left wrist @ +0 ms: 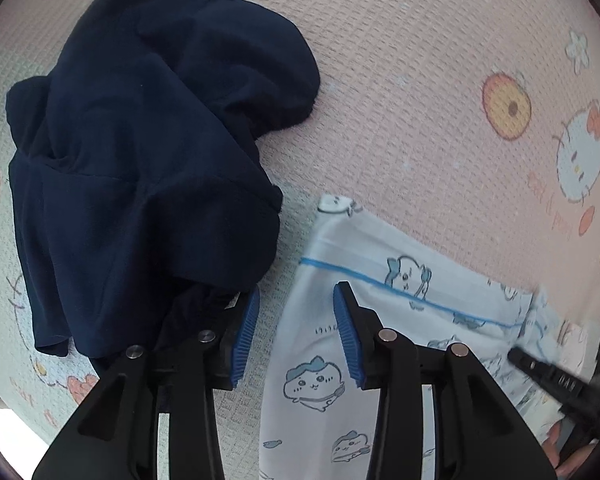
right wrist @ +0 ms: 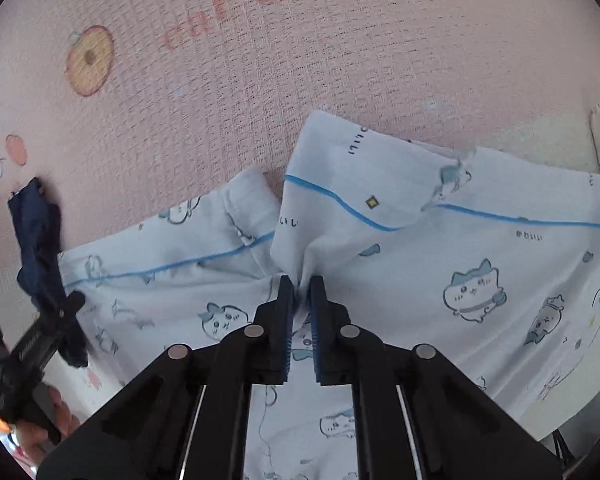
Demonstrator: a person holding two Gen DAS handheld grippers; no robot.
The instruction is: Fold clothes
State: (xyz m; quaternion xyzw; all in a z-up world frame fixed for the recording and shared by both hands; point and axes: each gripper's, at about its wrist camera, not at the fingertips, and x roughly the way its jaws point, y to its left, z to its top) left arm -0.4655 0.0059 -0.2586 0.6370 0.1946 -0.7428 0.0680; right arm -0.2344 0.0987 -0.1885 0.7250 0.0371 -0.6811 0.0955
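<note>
A crumpled navy garment (left wrist: 140, 160) lies on the left of the mat. Beside it on the right is a white pyjama piece (left wrist: 420, 276) with blue piping and cartoon animals. My left gripper (left wrist: 296, 300) is open and points down over the gap between them. Its left pad is by the navy cloth's edge, its right finger is over the white cloth, and nothing is pinched. My right gripper (right wrist: 300, 280) is shut on a bunched fold of the white pyjama (right wrist: 460, 240). It shows blurred at the lower right in the left wrist view (left wrist: 540, 372).
Everything rests on a pink padded mat (right wrist: 260, 60) printed with peaches and cat faces. The navy garment's end (right wrist: 40, 248) and the left gripper (right wrist: 60, 320) show at the left of the right wrist view, with a hand (right wrist: 52, 412) below. A cream cloth (right wrist: 540, 140) lies at the right.
</note>
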